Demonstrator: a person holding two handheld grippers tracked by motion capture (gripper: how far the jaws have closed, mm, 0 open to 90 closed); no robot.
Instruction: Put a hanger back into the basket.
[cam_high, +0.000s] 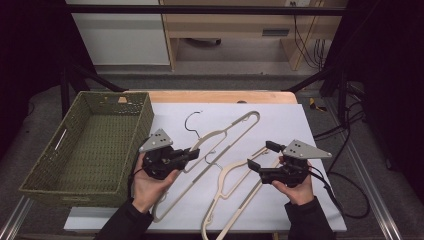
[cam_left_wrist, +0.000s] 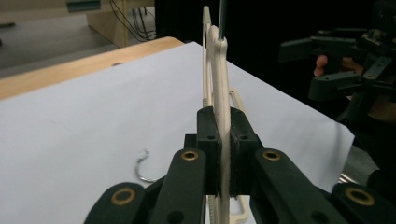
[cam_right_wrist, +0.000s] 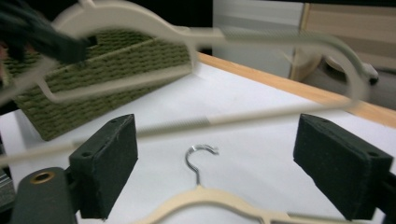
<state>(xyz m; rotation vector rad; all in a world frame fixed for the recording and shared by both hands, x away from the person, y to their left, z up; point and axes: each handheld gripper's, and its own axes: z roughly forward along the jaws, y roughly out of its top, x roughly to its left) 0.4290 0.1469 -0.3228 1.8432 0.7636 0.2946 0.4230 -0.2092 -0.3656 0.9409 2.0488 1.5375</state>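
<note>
Clamping a cream hanger (cam_left_wrist: 223, 107), the left gripper (cam_high: 192, 154) has its two black pads pressed together on the flat plastic near the neck; in the left gripper view the hanger stands on edge, rising straight up out of the jaws. In the high view that raised hanger (cam_high: 227, 131) runs from the left gripper toward the far right of the white sheet (cam_high: 280, 120), its wire hook (cam_high: 190, 123) curling above the sheet.

The right gripper (cam_high: 260, 157) has its jaws wide apart and clamps nothing; its pads (cam_right_wrist: 112, 163) stand either side of open space, and the raised hanger's bar crosses that view without either pad pressing on it.

Two hangers can be counted. The second hanger (cam_high: 235, 192) lies flat on the white sheet between the two hands, just beside the right gripper, its hook (cam_right_wrist: 198, 156) pointing away from the person.

One woven green basket (cam_high: 95, 145) sits at the left, beside the sheet. No writing or brand can be read on anything.
</note>
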